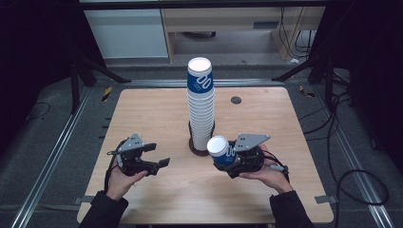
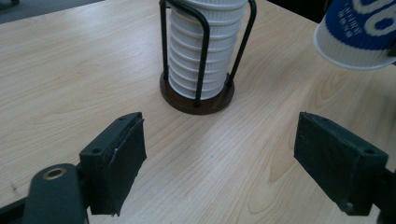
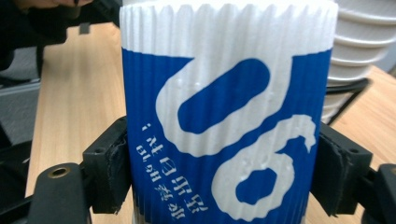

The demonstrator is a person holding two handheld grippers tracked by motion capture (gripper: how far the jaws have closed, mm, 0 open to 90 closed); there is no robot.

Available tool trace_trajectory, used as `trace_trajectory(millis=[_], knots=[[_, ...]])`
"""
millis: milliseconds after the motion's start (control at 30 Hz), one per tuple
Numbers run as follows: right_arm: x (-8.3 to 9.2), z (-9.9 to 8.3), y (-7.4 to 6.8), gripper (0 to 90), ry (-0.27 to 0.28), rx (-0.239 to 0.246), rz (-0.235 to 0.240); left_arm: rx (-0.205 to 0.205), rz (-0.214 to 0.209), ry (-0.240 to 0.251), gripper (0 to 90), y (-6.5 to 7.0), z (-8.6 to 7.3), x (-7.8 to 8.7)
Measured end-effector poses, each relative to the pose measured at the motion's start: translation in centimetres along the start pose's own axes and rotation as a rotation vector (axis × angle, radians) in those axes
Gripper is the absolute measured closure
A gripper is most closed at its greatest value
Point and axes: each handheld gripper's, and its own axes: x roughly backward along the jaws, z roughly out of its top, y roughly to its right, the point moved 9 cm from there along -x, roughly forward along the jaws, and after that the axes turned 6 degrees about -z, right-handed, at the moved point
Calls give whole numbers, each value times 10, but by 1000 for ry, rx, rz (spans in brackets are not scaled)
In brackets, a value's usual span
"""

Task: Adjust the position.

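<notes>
A tall stack of blue-and-white paper cups (image 1: pixel 200 102) stands in a dark wire holder (image 1: pixel 196 148) at the middle of the wooden table (image 1: pixel 142 109). My right gripper (image 1: pixel 223 159) is shut on a single cup (image 1: pixel 221 151), held tilted just right of the holder's base. In the right gripper view both pads press the ribbed sides of that cup (image 3: pixel 229 116), with the stack (image 3: pixel 355 51) behind it. My left gripper (image 1: pixel 159 154) hovers left of the holder, open with nothing between its jaws. The left gripper view looks past its own tips (image 2: pixel 219 158) at the holder (image 2: pixel 196 100) and the held cup (image 2: pixel 359 32).
A small dark round disc (image 1: pixel 235 99) lies on the table behind and right of the stack. Metal rails (image 1: pixel 57 142) run along the floor on both sides of the table. Bare wood lies in front of the holder between the two hands.
</notes>
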Motion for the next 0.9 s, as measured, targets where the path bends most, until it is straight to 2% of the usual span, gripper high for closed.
trace_trajectory(millis=[167,467,733,900], knots=[[-11,0,-9,207,-12,32,49,-24,-46,-12,164,10,1,-3],[-33,-7,-24,207,-71,84,126,-71,-130,-48,167,29,1,-9],[-43,-11,-31,207,-94,107,159,-106,-183,-55,170,44,4,-11],[-49,-11,-40,208,-105,131,190,-127,-218,-80,171,52,2,-15]])
